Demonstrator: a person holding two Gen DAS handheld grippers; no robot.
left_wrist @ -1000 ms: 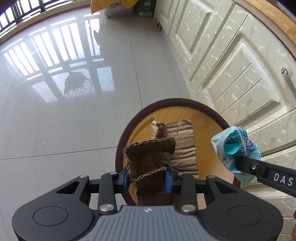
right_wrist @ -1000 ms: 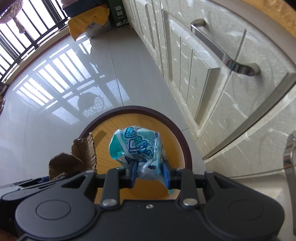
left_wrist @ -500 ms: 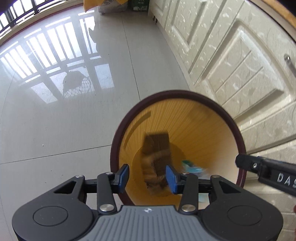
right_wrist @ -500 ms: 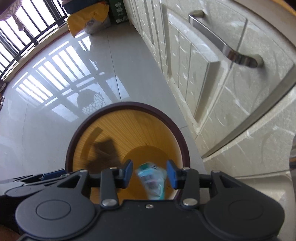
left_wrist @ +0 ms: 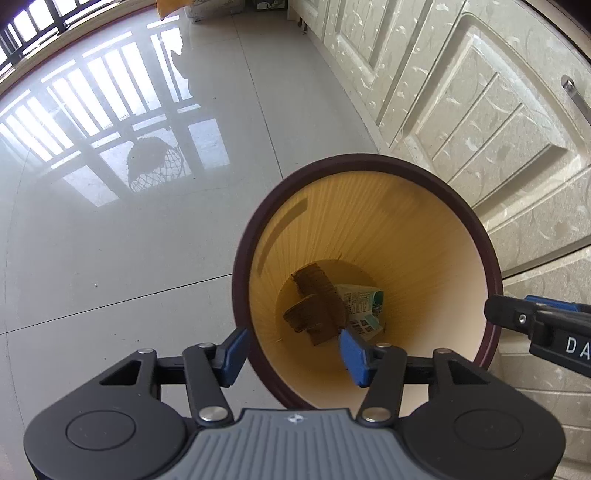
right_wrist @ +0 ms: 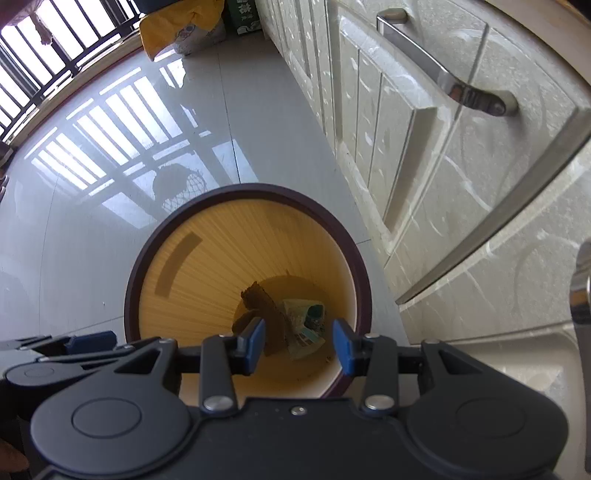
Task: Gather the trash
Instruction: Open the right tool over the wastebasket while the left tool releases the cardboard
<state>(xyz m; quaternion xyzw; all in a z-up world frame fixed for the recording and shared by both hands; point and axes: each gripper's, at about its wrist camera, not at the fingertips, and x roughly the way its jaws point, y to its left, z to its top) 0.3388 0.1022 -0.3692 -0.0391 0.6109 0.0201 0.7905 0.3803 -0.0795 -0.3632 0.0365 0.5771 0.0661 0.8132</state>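
A round waste bin [left_wrist: 480, 236] [right_wrist: 155, 236] with a dark brown rim and a yellow ribbed inside stands on the floor below both grippers. At its bottom lie a piece of brown corrugated cardboard [left_wrist: 314, 314] [right_wrist: 264, 306] and a crumpled teal and white wrapper [left_wrist: 362, 306] [right_wrist: 306, 325], side by side. My left gripper [left_wrist: 293, 352] hangs over the bin's near rim, its jaws opening, nothing between them. My right gripper [right_wrist: 299, 345] stands open over the bin with nothing in it, and its tip [left_wrist: 517, 317] shows at the right edge of the left wrist view.
Cream cabinet doors [left_wrist: 480, 110] [right_wrist: 443, 147] with metal handles [right_wrist: 447, 81] run close along the bin's right side. Glossy pale floor tiles [left_wrist: 110, 221] spread to the left. A yellow bag [right_wrist: 177, 29] and boxes sit far back by a barred window.
Both grippers opened and let go: the cardboard and the teal wrapper fell from above the bin and now lie at its bottom. The left jaws stand wider than half a second ago.
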